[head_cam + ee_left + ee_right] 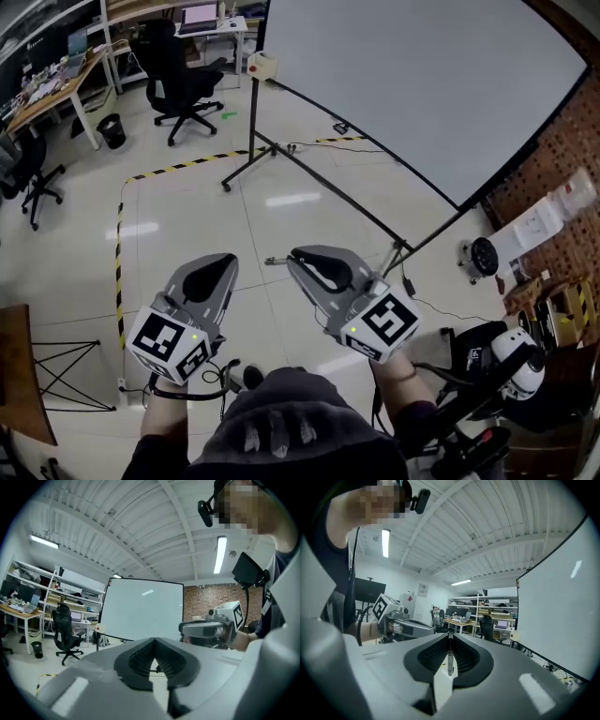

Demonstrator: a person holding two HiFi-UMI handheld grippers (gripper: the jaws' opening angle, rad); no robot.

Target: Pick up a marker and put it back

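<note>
person [281, 427]: dark clothing at the bottom edge of the head view; both forearms reach forward, one gripper in each hand.
left gripper [223, 261]: held about level above the floor. Jaws closed tip to tip, nothing between them; only the hollow behind the tips stays clear in its own view.
right gripper [295, 255]: just beside the left gripper, not touching it. Jaws clenched on the marker.
marker [450, 660]: slim and grey, pinched between the ribbed pads of the right gripper and lying crosswise to the jaws. In the head view one end pokes out at the tip, toward the left gripper.
floor [281, 202]: pale and glossy, with ceiling lights reflected in it.
tape [187, 167]: yellow-and-black line on the floor, turning a corner ahead of the grippers.
whiteboard [422, 84]: large and blank, on a black stand, ahead and to the right; cables lie on the floor at its foot.
brick wall [562, 159]: at the far right, behind the whiteboard.
office chair [178, 70]: black, on castors, at the far left.
bin [111, 129]: black, near the chair, beside the tabletop's leg.
tabletop [56, 89]: at the far left edge, cluttered, with laptops on it.
</note>
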